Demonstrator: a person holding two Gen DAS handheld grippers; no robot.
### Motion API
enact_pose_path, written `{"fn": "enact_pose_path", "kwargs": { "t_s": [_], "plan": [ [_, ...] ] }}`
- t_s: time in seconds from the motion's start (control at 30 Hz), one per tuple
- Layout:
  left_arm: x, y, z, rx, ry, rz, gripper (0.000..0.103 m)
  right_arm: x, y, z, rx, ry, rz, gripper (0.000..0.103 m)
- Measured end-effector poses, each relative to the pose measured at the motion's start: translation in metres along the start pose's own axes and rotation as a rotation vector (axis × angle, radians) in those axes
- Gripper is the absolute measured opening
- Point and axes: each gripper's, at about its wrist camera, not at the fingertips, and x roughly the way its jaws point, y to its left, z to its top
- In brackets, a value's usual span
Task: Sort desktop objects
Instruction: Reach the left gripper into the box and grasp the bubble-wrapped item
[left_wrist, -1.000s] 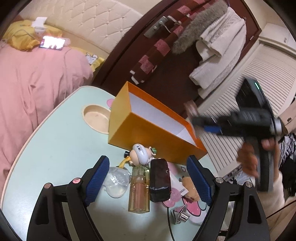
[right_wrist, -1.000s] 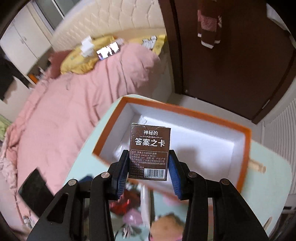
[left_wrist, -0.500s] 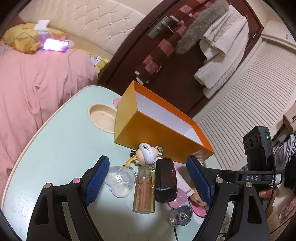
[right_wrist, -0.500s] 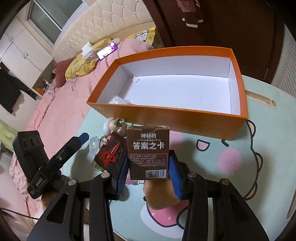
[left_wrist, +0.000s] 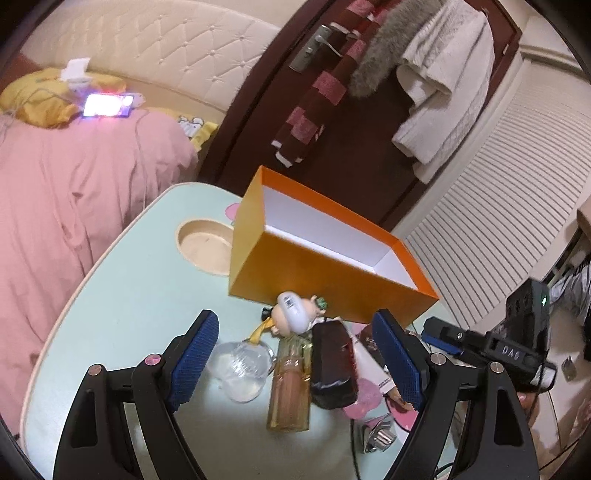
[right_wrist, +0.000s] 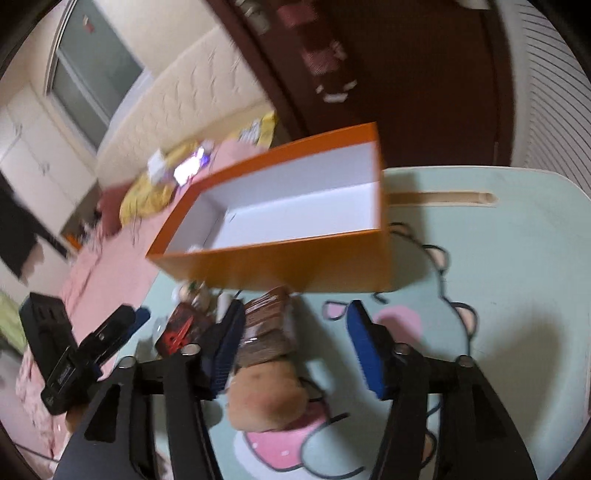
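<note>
Right hand-held gripper (right_wrist: 291, 347), jaws just opening, lets the brown card box (right_wrist: 267, 328) go on the bench (right_wrist: 517, 280) (left hand-held gripper (left_wrist: 295, 363) gapes empty), so back out straight, sparing the orange box (right_wrist: 295, 264).

Orange box (left_wrist: 317, 280): matt card, smooth white lining. Table (left_wrist: 122, 295): smooth, pale green, faint sheen. Bottle (left_wrist: 290, 395): clear amber plastic, glossy. Figurine (left_wrist: 293, 317): glossy plastic. Gripper pads (left_wrist: 194, 356): blue, ribbed rubber. Bedcover (left_wrist: 74, 192): pink cloth, creased.
</note>
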Motion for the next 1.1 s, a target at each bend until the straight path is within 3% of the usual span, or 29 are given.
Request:
{"fn": "enact_pose_path", "kwargs": {
  "t_s": [0.17,0.23,0.37,0.43,0.47,0.6,0.7,0.77,0.87,1.03,1.1],
  "plan": [
    [0.002,-0.022,0.05,0.172,0.067,0.076,0.082,-0.003,-0.023,-0.011,0.071,-0.036,0.074,0.062],
    [0.011,-0.034,0.077,0.274,0.132,0.116,0.074,-0.005,-0.028,-0.013,0.083,-0.041,0.092,0.062],
    [0.051,-0.058,0.12,0.467,0.354,0.174,0.058,-0.006,-0.034,-0.013,0.095,-0.042,0.135,0.062],
    [0.081,-0.069,0.129,0.517,0.52,0.193,0.037,-0.007,-0.037,-0.013,0.102,-0.036,0.145,0.062],
    [0.097,-0.069,0.13,0.508,0.611,0.204,0.033,-0.006,-0.038,-0.013,0.108,-0.033,0.151,0.062],
    [0.147,-0.072,0.122,0.479,0.892,0.264,0.033,-0.006,-0.044,-0.014,0.137,-0.026,0.177,0.062],
    [0.17,-0.067,0.111,0.477,1.008,0.358,0.033,-0.007,-0.05,-0.014,0.172,-0.025,0.199,0.066],
    [0.183,-0.062,0.103,0.482,1.061,0.407,0.033,-0.007,-0.054,-0.014,0.196,-0.025,0.212,0.067],
    [0.193,-0.057,0.095,0.526,1.075,0.479,0.039,-0.007,-0.058,-0.014,0.223,-0.02,0.23,0.067],
    [0.196,-0.051,0.09,0.475,1.088,0.431,0.04,-0.006,-0.056,-0.013,0.222,-0.012,0.237,0.067],
    [0.193,-0.05,0.089,0.467,1.083,0.405,0.03,-0.006,-0.055,-0.012,0.219,-0.014,0.236,0.067]
  ]
}}
